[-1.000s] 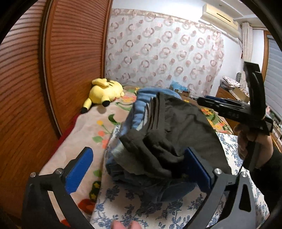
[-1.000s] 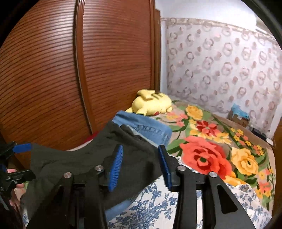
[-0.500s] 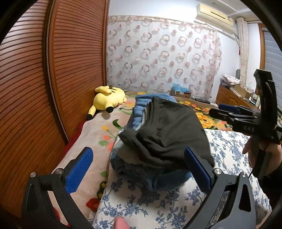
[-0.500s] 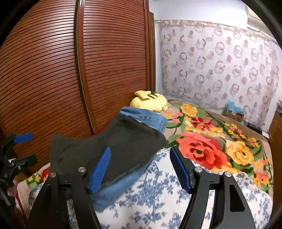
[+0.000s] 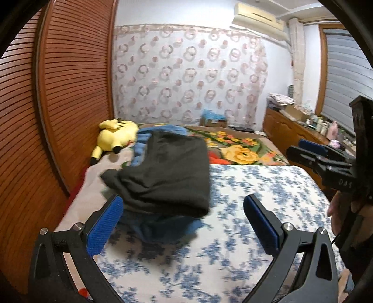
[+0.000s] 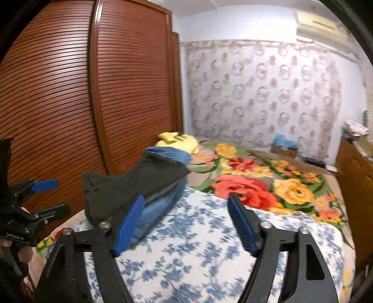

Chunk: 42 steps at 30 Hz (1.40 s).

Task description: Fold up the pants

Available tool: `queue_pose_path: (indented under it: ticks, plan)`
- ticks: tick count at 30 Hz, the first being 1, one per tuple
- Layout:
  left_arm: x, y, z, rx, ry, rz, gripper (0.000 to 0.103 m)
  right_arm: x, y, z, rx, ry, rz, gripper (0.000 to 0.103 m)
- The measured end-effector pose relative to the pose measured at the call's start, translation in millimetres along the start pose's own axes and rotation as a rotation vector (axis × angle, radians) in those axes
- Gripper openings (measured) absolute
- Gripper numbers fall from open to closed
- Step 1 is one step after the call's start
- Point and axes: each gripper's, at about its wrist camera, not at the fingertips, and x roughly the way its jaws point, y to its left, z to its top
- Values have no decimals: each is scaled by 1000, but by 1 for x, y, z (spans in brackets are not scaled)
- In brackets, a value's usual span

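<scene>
This is a bedroom in a home. There is a bed point(image 5: 256, 186) with a flower blanket point(image 6: 268, 181), a yellow soft toy point(image 5: 116, 137), a wooden wardrobe point(image 6: 70, 93), a curtain point(image 5: 186, 77) and an air conditioner point(image 5: 258, 14).

Left hand-held gripper point(image 5: 183, 223), black angular frame, blue ribbed pads, silver screws, right hand-held gripper point(image 6: 185, 225) alike, white lettering on its body

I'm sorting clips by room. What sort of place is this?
Most likely a home bedroom: a bed with a floral blanket, a louvred wooden wardrobe beside it, and a yellow plush toy near folded pants.
</scene>
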Motion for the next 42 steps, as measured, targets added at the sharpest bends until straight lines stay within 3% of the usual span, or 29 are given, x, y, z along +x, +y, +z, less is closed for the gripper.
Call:
queue_pose_path:
  ticks: [11,23,42]
  plan:
    - [-9,-52,-11,49,0,-73,103,-55,3,-32,86,8,-99,85]
    - [-19,-94,-18,67,4,-102,103,-104,27,-34,141,-28,-219,85]
    - [-64,-126,-5,101,-77,-129,103,-147,51,-54,192,-96,-283,85]
